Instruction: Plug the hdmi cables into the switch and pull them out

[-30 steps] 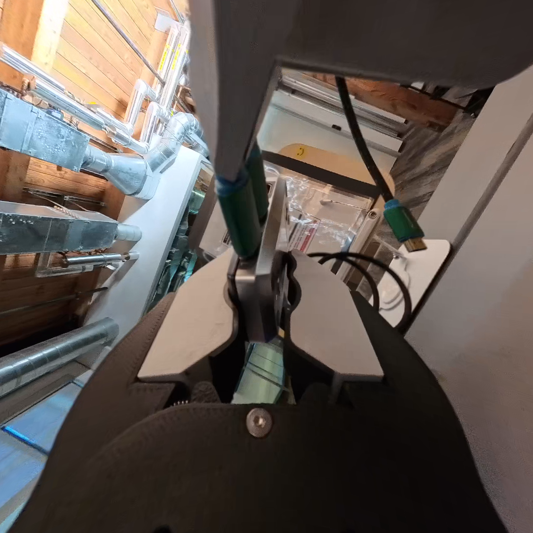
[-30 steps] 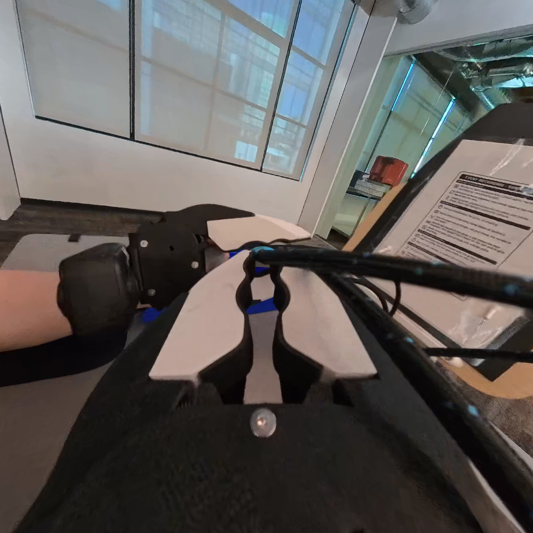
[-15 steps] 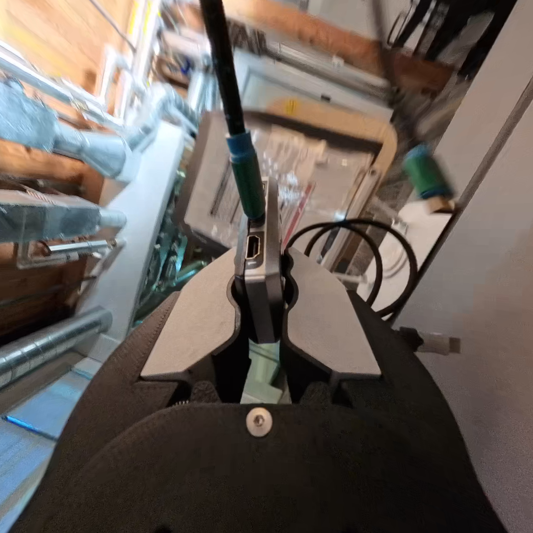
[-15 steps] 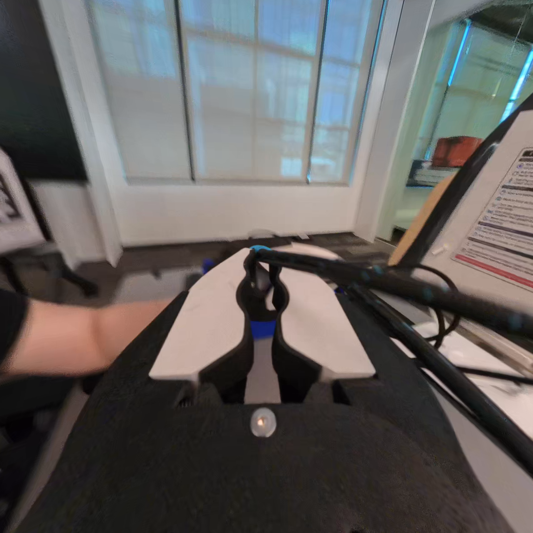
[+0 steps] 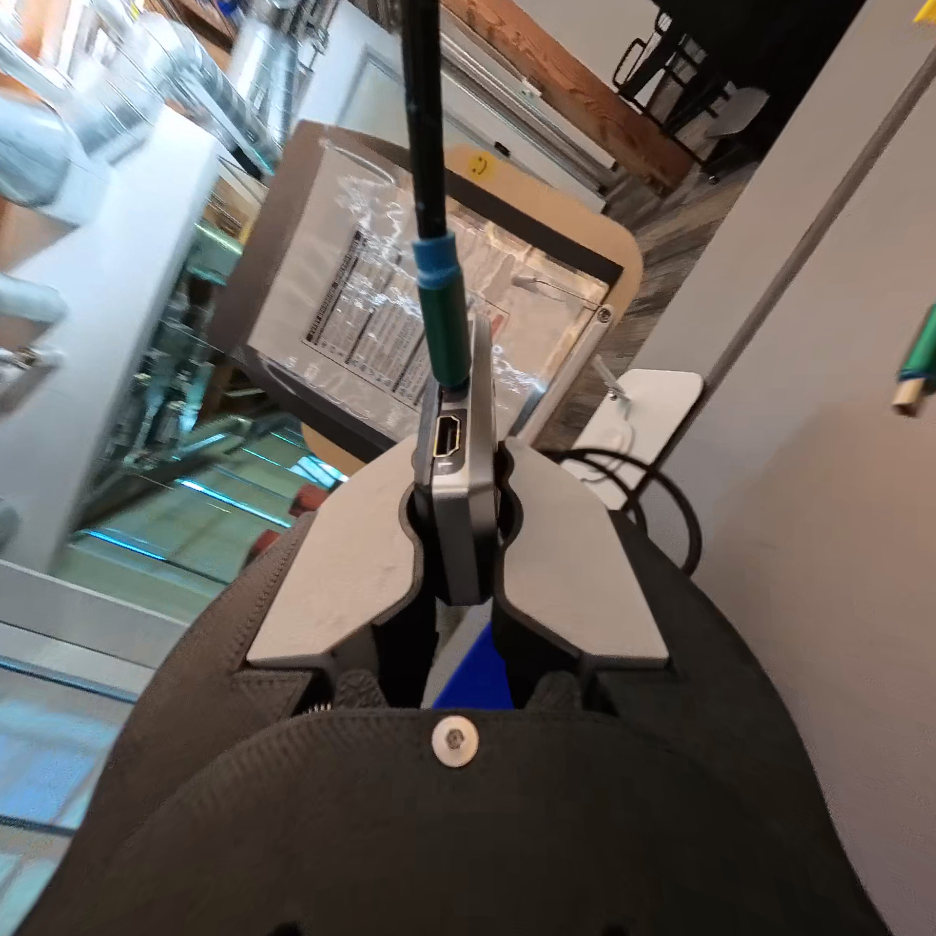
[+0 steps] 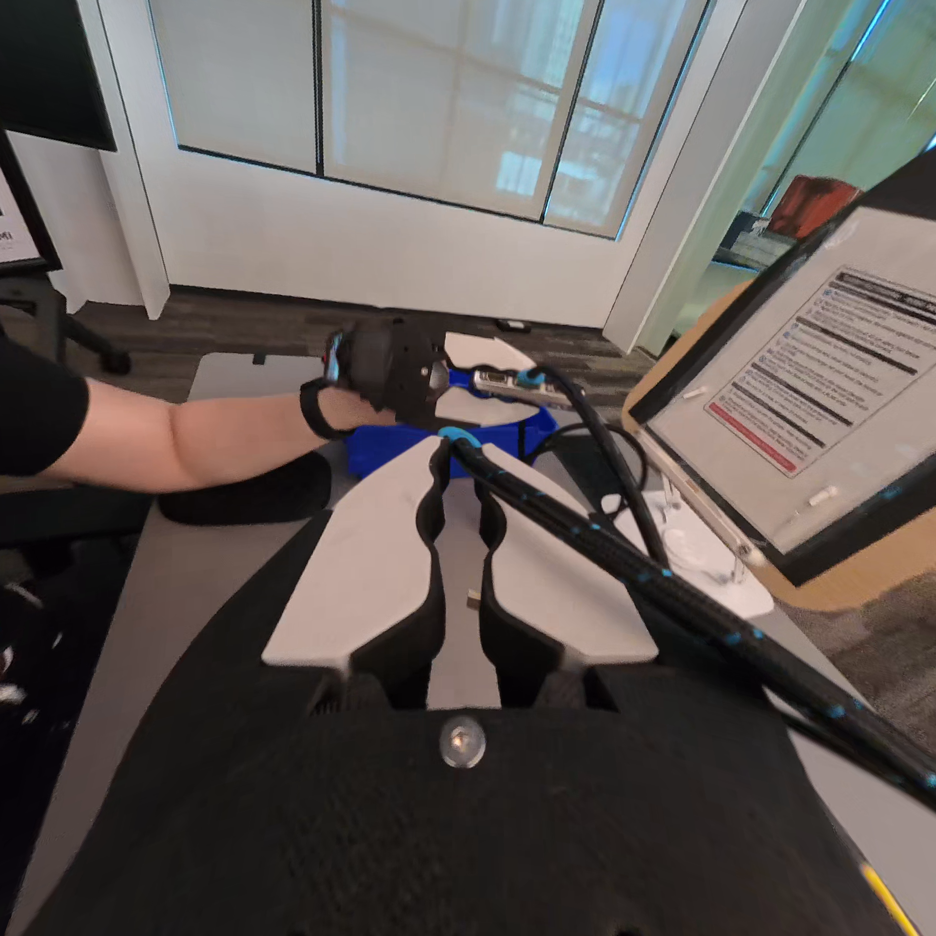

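My left gripper is shut on the grey HDMI switch and holds it edge-up. A green HDMI plug with a blue collar sits in the far port. The near port is empty. My right gripper is shut on a second HDMI cable; only its blue collar shows at the fingertips. It is well apart from the switch, which the left gripper holds over a blue bin. A green plug shows at the right edge.
A standing board with a laminated sheet is at the right on a white base. Black cable loops lie on the grey table. A person's arm reaches in from the left over a black pad. Left tips to right tips: about 20 cm.
My right gripper has pulled back from the switch with a cable in it. The near port, which held a plug a second ago, is now empty. The left gripper has tilted slightly.
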Demonstrator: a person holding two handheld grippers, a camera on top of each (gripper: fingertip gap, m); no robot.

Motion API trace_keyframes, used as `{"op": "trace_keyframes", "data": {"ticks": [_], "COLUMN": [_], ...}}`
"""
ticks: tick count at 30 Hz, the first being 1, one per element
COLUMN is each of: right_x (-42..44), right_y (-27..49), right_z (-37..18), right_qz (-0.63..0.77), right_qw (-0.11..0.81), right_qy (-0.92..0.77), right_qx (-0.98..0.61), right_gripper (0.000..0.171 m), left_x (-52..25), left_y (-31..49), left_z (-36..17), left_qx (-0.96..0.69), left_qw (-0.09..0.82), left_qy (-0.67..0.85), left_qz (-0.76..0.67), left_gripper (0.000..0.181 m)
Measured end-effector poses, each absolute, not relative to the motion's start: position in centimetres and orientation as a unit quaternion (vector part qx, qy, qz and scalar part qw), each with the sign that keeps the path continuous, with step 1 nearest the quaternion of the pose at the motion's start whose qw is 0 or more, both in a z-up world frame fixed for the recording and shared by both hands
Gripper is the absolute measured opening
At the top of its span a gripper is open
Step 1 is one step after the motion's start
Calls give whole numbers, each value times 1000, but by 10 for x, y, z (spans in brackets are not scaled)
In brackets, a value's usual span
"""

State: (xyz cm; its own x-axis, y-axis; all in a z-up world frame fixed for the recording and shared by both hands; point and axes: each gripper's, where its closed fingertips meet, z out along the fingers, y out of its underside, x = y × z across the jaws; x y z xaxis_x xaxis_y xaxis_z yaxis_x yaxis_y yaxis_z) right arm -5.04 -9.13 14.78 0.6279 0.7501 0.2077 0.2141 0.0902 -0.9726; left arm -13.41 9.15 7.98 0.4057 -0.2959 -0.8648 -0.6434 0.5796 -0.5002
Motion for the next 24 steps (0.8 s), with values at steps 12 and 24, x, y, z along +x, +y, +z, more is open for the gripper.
{"op": "trace_keyframes", "data": {"ticks": [12, 24], "right_x": [54, 100], "right_y": [-152, -111], "right_z": [166, 149], "right_qz": [278, 182], "right_qw": [665, 689], "right_qy": [-299, -216], "right_qx": [-625, -668], "right_gripper": [10, 10], "left_x": [-135, -107], "left_y": [98, 76], "left_z": [69, 53], "left_qx": [-474, -448], "left_qw": [679, 677], "left_qy": [550, 580], "left_qz": [107, 64], "left_gripper": [22, 22]}}
